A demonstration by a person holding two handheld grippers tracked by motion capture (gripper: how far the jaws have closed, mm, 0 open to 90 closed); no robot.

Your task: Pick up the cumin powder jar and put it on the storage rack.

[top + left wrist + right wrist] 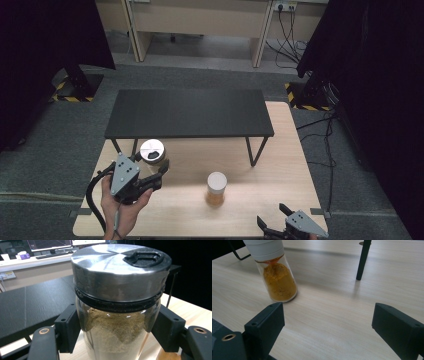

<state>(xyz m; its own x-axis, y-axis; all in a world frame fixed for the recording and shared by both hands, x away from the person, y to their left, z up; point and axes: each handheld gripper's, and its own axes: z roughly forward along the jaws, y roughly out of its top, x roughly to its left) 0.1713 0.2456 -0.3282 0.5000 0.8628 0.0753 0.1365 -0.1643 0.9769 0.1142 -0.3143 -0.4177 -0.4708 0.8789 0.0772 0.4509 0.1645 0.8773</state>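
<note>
- Left claw (161,173) is clamped on the steel-lidded spice jar (117,302), pads squeezing the glass just below the lid.
- That jar (152,151) sits near the tabletop's (280,200) left edge, right at the front of the black shelf (190,112); whether it has left the wood, I cannot tell.
- Grab looks done; carrying and setting down, likely onto the shelf, look left to do.
- Right claw (272,225) waits released at the near right corner.
- The white-capped orange jar (216,189) stands untouched mid-tabletop, probably next.
</note>
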